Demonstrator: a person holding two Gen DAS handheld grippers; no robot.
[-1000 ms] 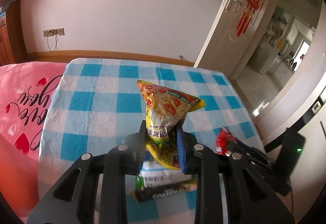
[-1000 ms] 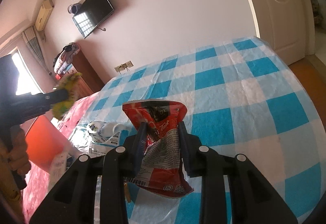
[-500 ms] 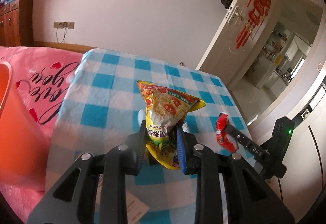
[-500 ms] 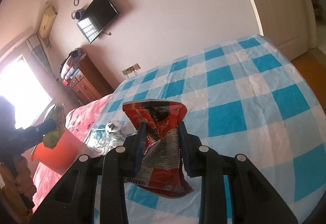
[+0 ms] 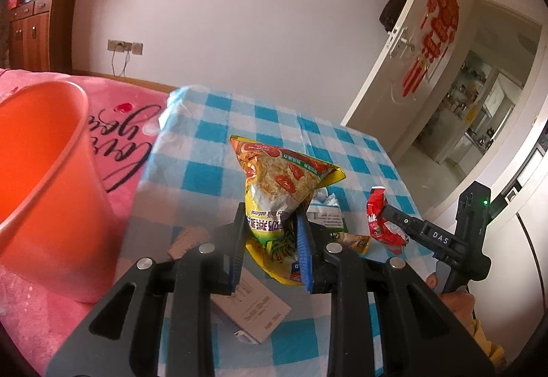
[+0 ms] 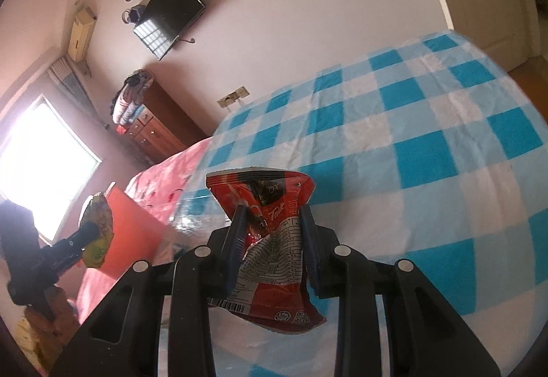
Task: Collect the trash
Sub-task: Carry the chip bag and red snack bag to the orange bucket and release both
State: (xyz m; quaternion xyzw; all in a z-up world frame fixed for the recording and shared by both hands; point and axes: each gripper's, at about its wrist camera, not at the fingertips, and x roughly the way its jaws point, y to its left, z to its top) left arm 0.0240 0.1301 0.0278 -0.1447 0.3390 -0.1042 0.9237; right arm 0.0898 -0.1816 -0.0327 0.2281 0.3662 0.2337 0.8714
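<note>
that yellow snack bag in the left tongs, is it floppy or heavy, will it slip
The yellow snack bag looks light and probably near empty: it stands up above the left tongs without sagging. It is likely crinkly and soft, since it creases where it is pinched. The glossy film could slip, though the tongs grip it mid-body.

walls: pale pink | TV: wall-mounted | dresser: wooden | window: glaring | door: open
</note>
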